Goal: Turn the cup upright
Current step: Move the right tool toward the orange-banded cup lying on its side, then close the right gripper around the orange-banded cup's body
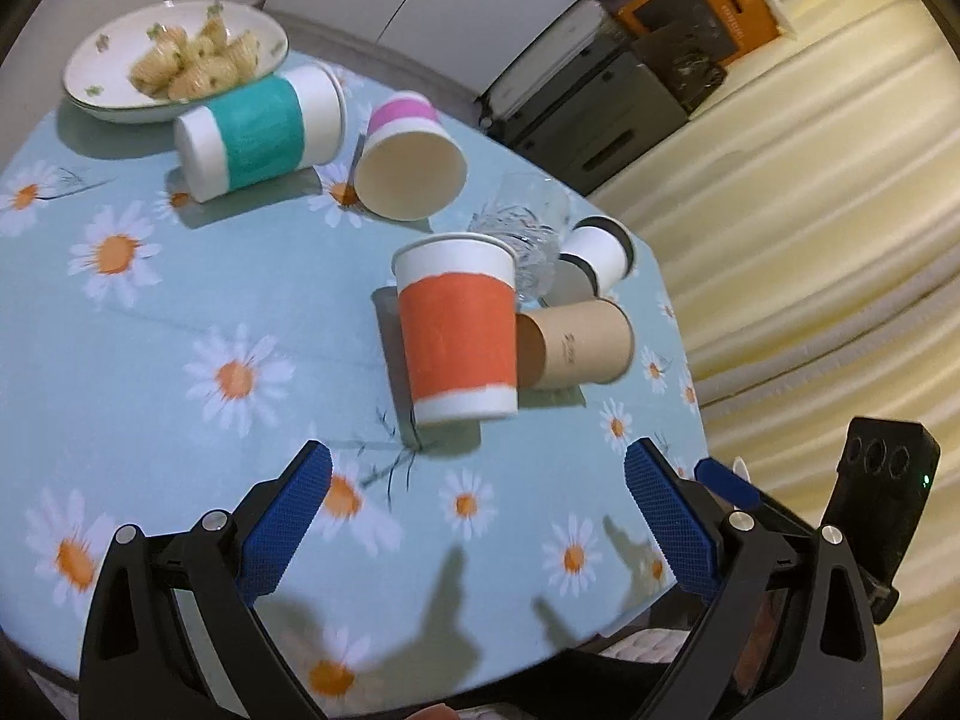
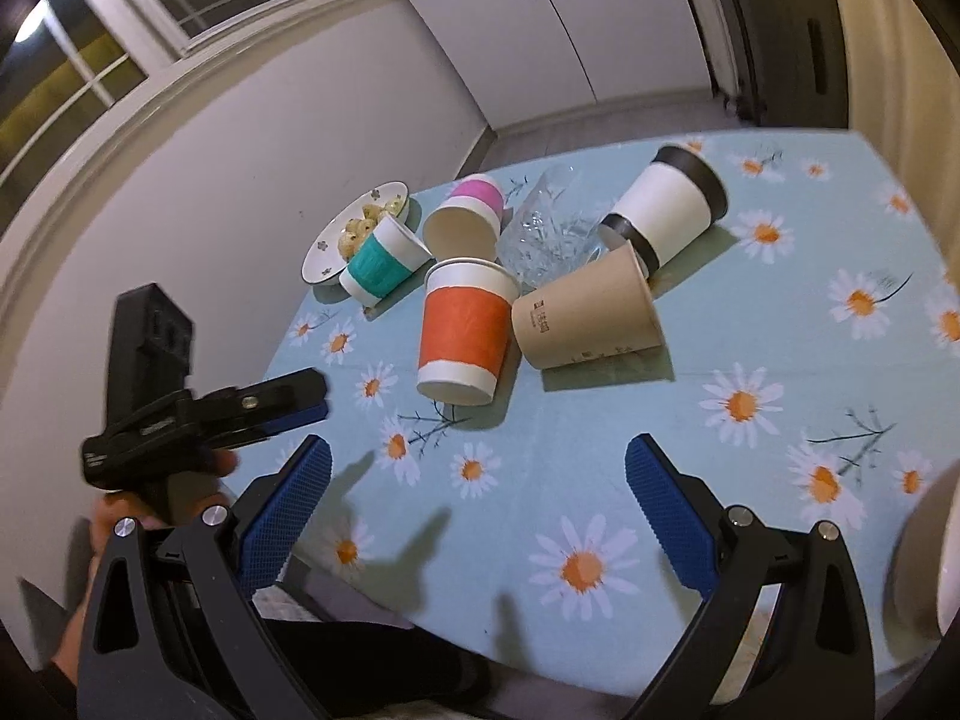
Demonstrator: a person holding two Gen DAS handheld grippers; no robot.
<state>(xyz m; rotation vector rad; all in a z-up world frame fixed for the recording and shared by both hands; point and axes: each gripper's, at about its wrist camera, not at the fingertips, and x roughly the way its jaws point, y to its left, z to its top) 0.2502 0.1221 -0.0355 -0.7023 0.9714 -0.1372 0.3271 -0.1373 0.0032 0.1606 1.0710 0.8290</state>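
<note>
An orange-banded paper cup stands upright on the daisy tablecloth, mouth up; it also shows in the right wrist view. Around it lie cups on their sides: a brown one, a teal-banded one, a pink-banded one and a white one with black bands. My left gripper is open and empty, a little short of the orange cup. My right gripper is open and empty over the near table edge. The left gripper shows from the side at the left.
A clear cut glass lies among the cups. A white plate of food sits at the far corner. A wall runs along the far side of the table; curtains and boxes stand beyond its right edge.
</note>
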